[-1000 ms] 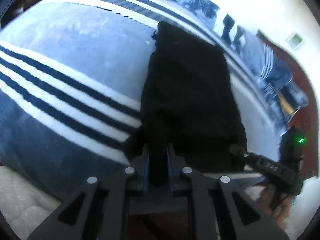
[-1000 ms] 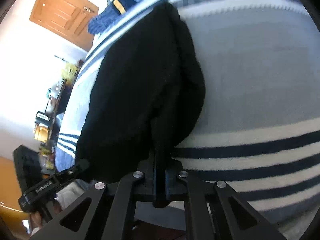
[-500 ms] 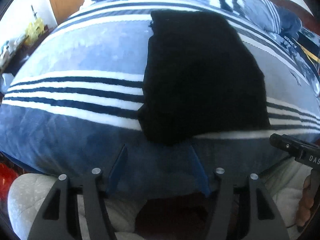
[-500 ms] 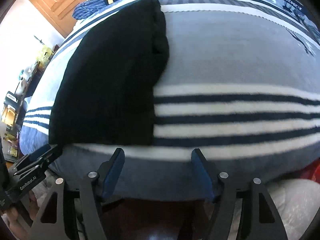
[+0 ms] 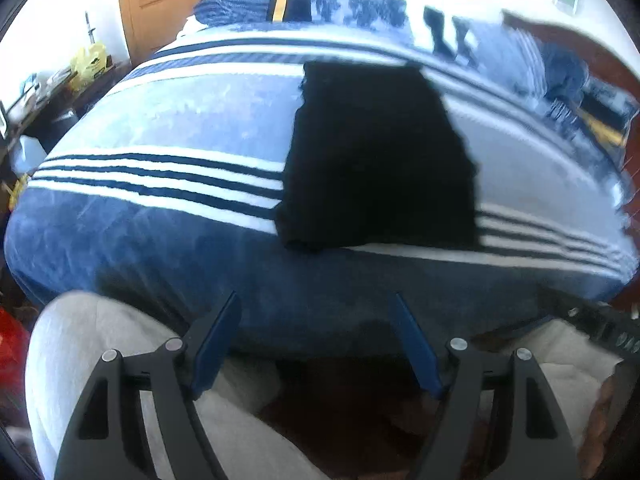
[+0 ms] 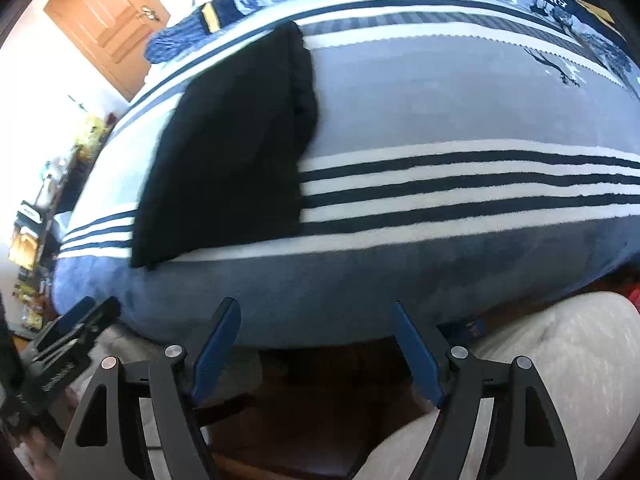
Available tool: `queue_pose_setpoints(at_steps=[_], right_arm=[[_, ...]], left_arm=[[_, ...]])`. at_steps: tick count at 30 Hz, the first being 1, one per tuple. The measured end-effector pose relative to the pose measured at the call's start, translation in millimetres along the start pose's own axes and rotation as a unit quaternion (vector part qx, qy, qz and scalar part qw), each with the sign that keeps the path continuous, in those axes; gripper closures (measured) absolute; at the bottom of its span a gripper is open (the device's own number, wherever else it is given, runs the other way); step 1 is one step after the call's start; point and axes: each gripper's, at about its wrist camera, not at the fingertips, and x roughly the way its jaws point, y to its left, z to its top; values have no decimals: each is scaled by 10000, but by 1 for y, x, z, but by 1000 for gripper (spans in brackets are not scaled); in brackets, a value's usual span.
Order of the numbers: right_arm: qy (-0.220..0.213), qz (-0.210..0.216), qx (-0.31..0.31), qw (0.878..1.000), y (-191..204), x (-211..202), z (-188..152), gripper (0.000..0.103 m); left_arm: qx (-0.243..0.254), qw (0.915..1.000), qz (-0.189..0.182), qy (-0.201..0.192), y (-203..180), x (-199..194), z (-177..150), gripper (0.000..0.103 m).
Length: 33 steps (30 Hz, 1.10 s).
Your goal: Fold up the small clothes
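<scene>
The black garment (image 5: 380,160) lies folded into a flat, roughly rectangular stack on the striped blanket (image 5: 160,128) of the bed, near its front edge. One fold looks finished; the next move probably calls for another grasp or fresh clothing. The left gripper (image 5: 320,344) and right gripper (image 6: 316,348) hang off the near edge, jaws opening wide, nothing between them.

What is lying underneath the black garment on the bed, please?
The black garment lies flat on a striped blue blanket, crossing its dark and white stripes. Whatever sits directly beneath the cloth is covered.
</scene>
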Motion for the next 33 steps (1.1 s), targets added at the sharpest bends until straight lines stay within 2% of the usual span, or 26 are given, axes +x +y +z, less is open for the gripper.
queue_pose_setpoints(at_steps=[4, 7, 11, 14, 16, 19, 24, 33], right_arm=[[-300, -145, -301, 9990, 20, -39, -14, 21], [-481, -163, -388, 9980, 35, -73, -20, 21], [-813, -387, -687, 9936, 58, -129, -26, 21], [-1045, -527, -818, 9897, 69, -166, -29, 21], [-1186, -452, -886, 9880, 76, -189, -30, 21], [-1404, -458, -942, 9845, 89, -221, -32, 21], [-1727, -423, -911, 9798, 104, -267, -33, 18], [-2023, -471, -1146, 9715, 123, -302, -40, 15]], left_arm=[[-102, 9999, 9, -52, -7, -43, -8, 27], [16, 9999, 77, -65, -14, -78, -7, 27], [199, 9984, 145, -519, -20, -134, 3, 25], [423, 9946, 428, -845, -27, -177, 10, 25], [413, 9914, 583, -1094, -28, -204, 15, 25], [266, 9898, 630, -1246, -25, -232, 20, 21], [142, 9912, 647, -1142, -17, -252, 26, 20], [289, 9848, 848, -1489, -20, -280, 27, 20]])
